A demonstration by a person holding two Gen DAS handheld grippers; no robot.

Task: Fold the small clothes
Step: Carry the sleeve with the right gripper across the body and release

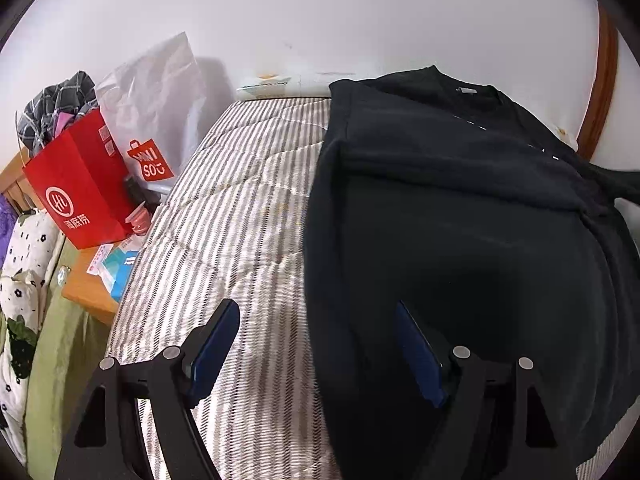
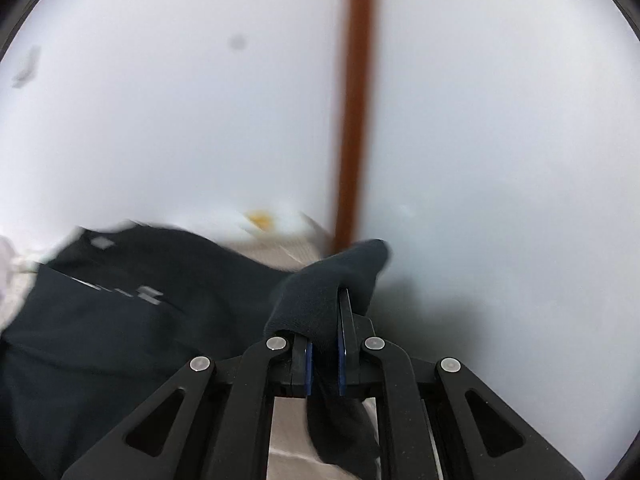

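The right claw [image 2: 325, 332] is clenched on the black shirt's [image 1: 460, 220] sleeve [image 2: 332, 276]; the left claw [image 1: 316, 344] hangs released over the bed's [image 1: 248, 184] near edge. That thin pinch could slip, dropping the sleeve crooked.

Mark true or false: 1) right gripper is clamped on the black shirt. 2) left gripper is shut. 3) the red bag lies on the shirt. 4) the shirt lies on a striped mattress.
1) True: the right gripper pinches a fold of the black shirt.
2) False: the left gripper is open, one finger over the shirt's edge.
3) False: the red bag stands beside the bed.
4) True: striped mattress.
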